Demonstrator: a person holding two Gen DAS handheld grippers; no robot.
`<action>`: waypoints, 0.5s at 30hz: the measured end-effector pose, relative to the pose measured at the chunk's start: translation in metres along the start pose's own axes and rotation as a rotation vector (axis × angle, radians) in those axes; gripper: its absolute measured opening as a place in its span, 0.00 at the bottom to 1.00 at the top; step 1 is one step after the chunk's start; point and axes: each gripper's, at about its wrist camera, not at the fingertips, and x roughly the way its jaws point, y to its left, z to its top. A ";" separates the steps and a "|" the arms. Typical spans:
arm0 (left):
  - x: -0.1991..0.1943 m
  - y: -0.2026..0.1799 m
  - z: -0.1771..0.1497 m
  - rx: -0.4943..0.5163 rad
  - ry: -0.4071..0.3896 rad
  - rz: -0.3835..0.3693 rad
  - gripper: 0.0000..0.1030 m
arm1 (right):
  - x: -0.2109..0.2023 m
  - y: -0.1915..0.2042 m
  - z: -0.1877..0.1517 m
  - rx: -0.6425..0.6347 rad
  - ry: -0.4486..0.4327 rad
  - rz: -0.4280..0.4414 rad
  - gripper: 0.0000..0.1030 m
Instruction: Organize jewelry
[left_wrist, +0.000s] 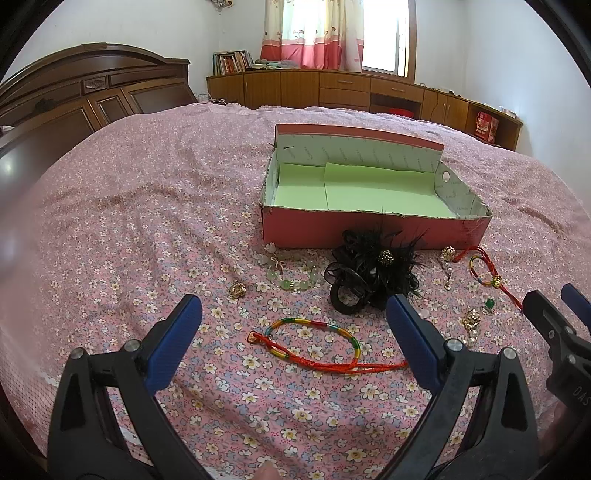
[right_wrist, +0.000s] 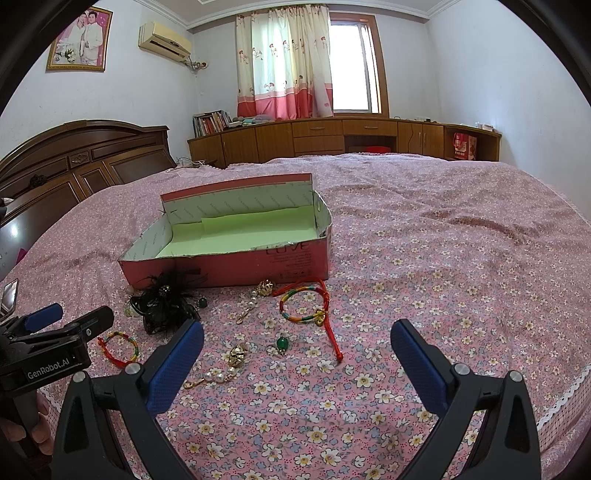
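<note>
Because all the jewelry lies loose on the flowered bedspread in front of the empty pink box, with the rainbow cord bracelet between the spread, empty fingers of the left gripper, a pinch could, I judge, catch the soft cloth or drag the cord's red tails. The right gripper is likewise released and holds nothing. Only its view shows the green pendant plainly; only the left view shows the pale bead bracelet.
</note>
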 end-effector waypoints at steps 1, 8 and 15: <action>0.000 0.000 0.000 0.000 -0.001 0.000 0.91 | 0.000 0.000 0.000 0.000 0.000 0.000 1.00; -0.001 0.000 0.001 0.008 -0.012 0.005 0.91 | -0.001 0.001 0.001 -0.001 -0.004 0.002 1.00; -0.003 0.000 0.001 0.010 -0.022 0.008 0.91 | -0.001 0.001 0.002 -0.001 -0.007 0.002 1.00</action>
